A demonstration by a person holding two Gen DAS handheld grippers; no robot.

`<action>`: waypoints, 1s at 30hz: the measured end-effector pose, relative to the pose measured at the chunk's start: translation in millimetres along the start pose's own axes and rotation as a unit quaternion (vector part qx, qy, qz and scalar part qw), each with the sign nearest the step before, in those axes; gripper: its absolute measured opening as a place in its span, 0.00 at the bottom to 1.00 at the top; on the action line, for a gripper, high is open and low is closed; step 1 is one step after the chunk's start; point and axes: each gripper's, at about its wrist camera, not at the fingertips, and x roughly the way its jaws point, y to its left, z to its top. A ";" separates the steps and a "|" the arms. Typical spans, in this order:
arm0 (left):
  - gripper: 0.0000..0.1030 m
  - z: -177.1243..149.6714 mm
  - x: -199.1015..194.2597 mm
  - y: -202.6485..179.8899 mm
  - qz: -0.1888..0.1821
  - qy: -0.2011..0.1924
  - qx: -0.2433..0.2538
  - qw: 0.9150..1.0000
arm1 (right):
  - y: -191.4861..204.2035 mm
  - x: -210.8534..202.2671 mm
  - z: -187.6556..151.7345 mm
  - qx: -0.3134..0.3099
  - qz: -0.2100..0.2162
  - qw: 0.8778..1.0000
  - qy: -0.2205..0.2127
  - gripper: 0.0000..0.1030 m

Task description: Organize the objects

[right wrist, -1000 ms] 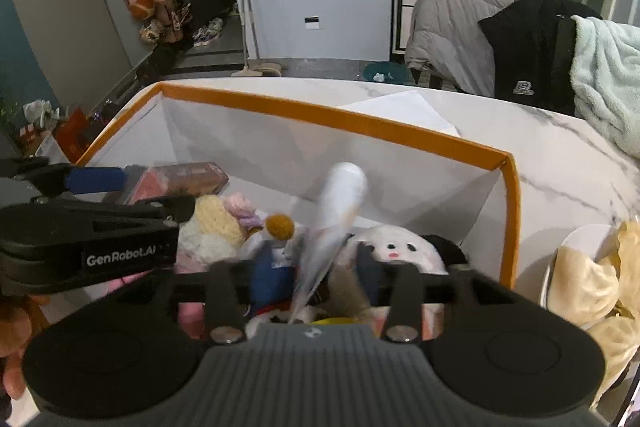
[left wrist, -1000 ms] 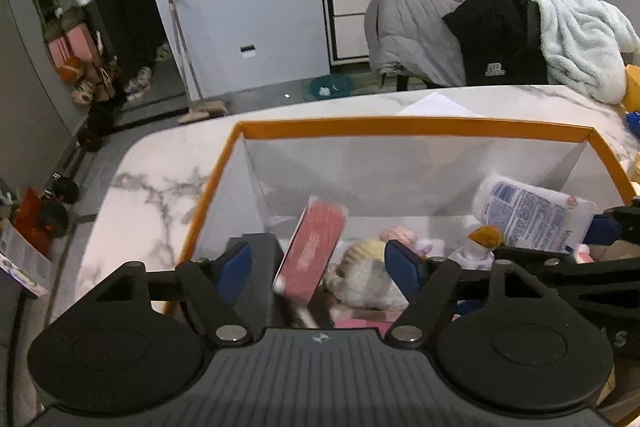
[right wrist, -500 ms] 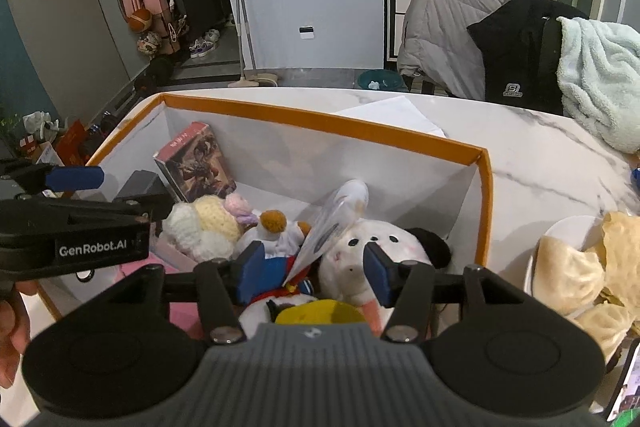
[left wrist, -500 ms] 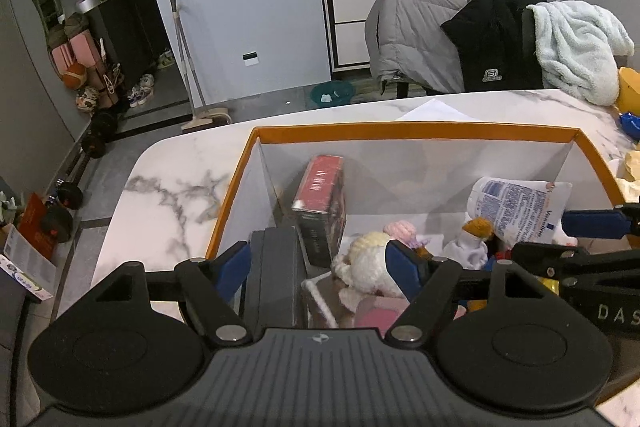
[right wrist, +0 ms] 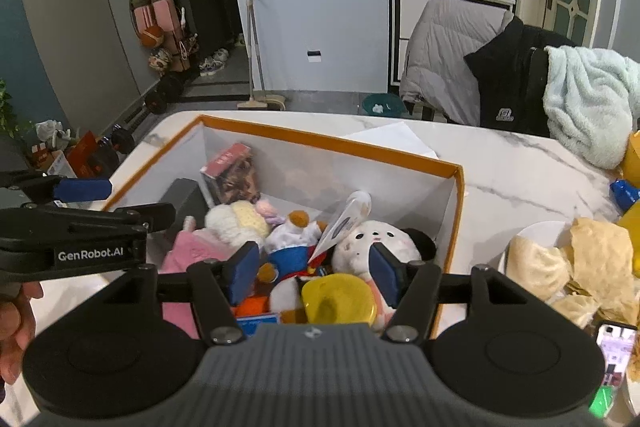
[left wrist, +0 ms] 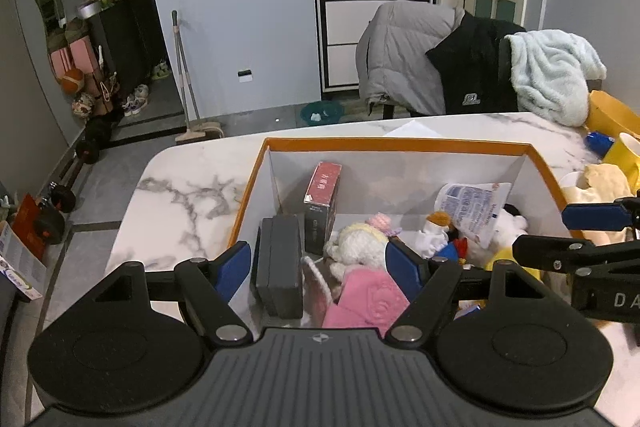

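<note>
An orange-rimmed white box (left wrist: 400, 143) (right wrist: 328, 141) stands on the marble table. In it lie a red card box (left wrist: 322, 195) (right wrist: 234, 173) leaning upright at the far left, a black case (left wrist: 280, 265), a white tube (left wrist: 474, 207) (right wrist: 346, 221), a pink cloth (left wrist: 368, 301), plush toys (right wrist: 376, 243) and a yellow lid (right wrist: 338, 301). My left gripper (left wrist: 318, 267) is open and empty above the box's near left. My right gripper (right wrist: 312, 271) is open and empty above the toys.
A plate with flatbreads (right wrist: 572, 263) sits right of the box, with a phone (right wrist: 614, 351) near it. Yellow and blue containers (left wrist: 616, 143) stand at the far right. Chairs draped with jackets and a towel (left wrist: 472, 67) stand behind the table.
Both grippers have let go and pulled up and back: the red card box left the left gripper and now leans in the box; the white tube left the right gripper and rests on the toys.
</note>
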 end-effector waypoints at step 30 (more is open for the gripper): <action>0.97 -90.8 -131.0 -27.2 0.041 -0.044 0.031 0.998 | 37.3 -150.0 -80.2 0.006 -0.036 0.997 -0.067 0.95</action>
